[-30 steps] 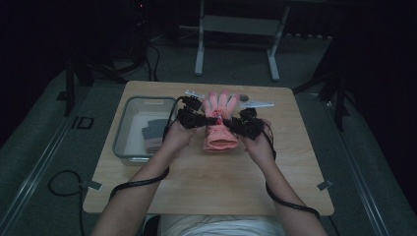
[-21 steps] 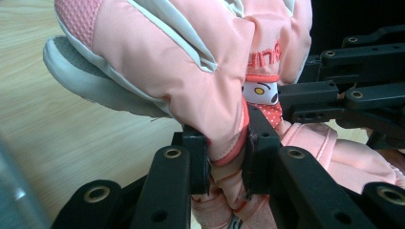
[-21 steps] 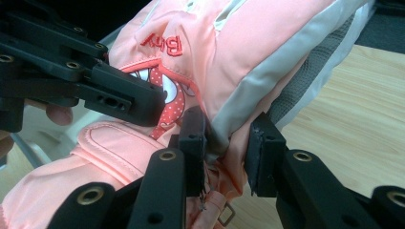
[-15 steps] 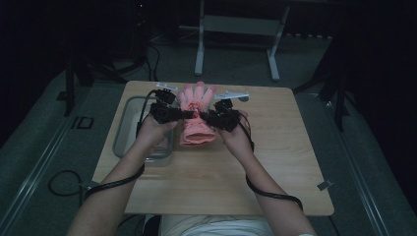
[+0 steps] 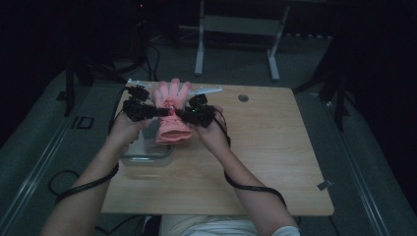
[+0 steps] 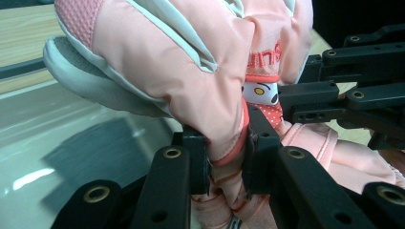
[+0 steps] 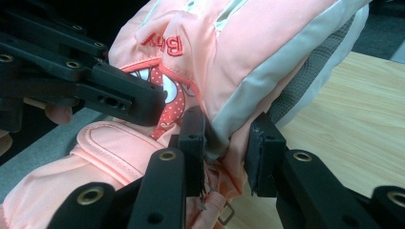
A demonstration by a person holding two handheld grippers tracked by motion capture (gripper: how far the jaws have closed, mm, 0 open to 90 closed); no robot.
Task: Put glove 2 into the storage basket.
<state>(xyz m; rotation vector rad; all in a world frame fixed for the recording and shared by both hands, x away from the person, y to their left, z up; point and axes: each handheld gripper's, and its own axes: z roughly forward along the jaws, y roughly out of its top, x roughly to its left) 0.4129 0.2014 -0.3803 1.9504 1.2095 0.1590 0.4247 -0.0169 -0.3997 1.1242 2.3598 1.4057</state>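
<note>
A pink padded glove (image 5: 172, 104) with grey trim hangs in the air, fingers pointing away from me, over the table's left part. My left gripper (image 5: 156, 112) is shut on the glove's left edge near the wrist. In the left gripper view its pads (image 6: 198, 155) pinch a fold of the glove (image 6: 181, 62). My right gripper (image 5: 178, 114) grips the opposite edge. Its jaws in the right gripper view clamp the grey-trimmed side of the glove (image 7: 229, 52). The two grippers face each other, close together.
A clear plastic bin (image 5: 147, 153) with something dark inside sits at the table's left edge, right under the glove. White flat pieces (image 5: 207, 90) lie at the back edge. A round hole (image 5: 243, 97) marks the wooden tabletop (image 5: 275, 147).
Both hands have carried the glove leftward and slightly up, from the middle of the table to above the bin. Both grips have stayed the same.
</note>
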